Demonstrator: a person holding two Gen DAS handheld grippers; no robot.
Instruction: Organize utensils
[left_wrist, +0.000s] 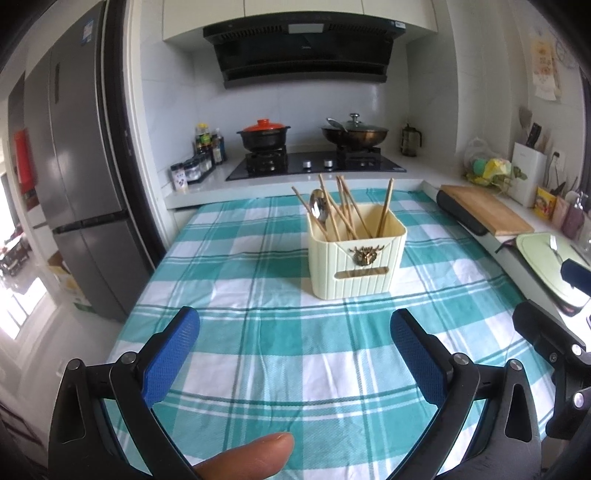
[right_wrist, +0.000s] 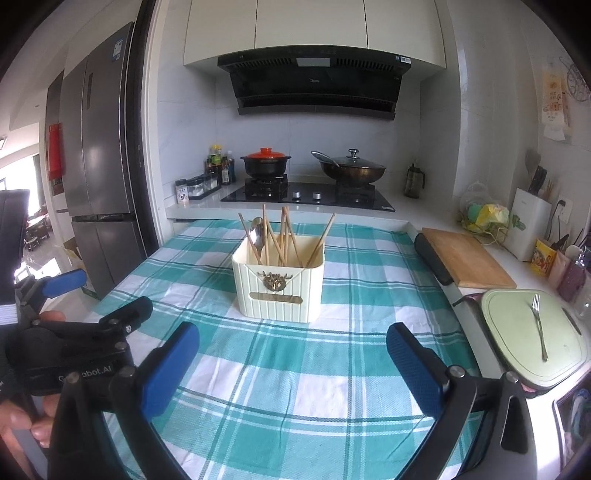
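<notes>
Your left claw (left_wrist: 295, 354) and right claw (right_wrist: 293, 365) both hang released, nothing between their fingers, over the checked tabletop (right_wrist: 314, 406). The holder (right_wrist: 277, 282) stands ahead of them on the cloth, chopsticks (right_wrist: 286, 238) and a spoon (right_wrist: 258, 232) upright inside. A fork (right_wrist: 539, 326) lies on the green lid (right_wrist: 517, 343) off the tabletop's right edge, well apart from the holder.

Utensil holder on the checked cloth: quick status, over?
Left hand-held gripper and right hand-held gripper open, empty. Utensil holder upright, chopsticks and spoon inside. Fork on green lid. Path unobstructed.
</notes>
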